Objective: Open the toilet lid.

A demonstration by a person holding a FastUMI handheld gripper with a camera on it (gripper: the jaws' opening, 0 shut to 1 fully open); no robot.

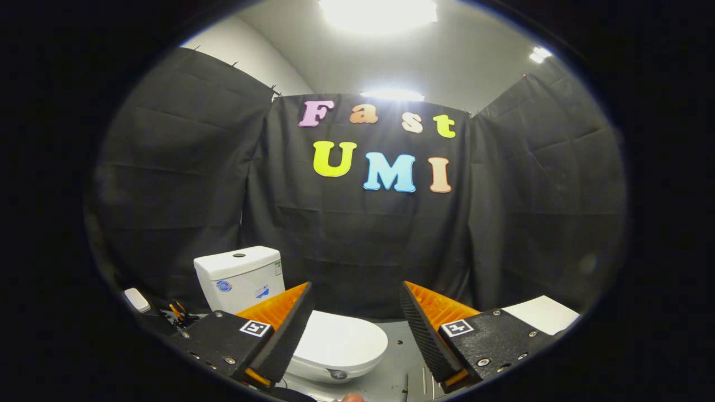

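Observation:
A white toilet stands low ahead of me on the grey floor. Its lid (342,340) lies flat and closed over the bowl, and the white cistern (239,277) rises behind it. My gripper (356,293) is open, its two fingers spread wide with nothing between them. The left finger (290,329) overlaps the near left part of the lid in the view. The lid's front rim sits between the fingers and a little to the left. I cannot tell whether the finger touches the lid.
Black cloth walls close the booth on three sides behind the toilet. A small white object (137,300) and some cables (176,314) lie left of the cistern. A white flat panel (544,314) lies beyond the right finger. Grey floor (391,363) stretches between the fingers.

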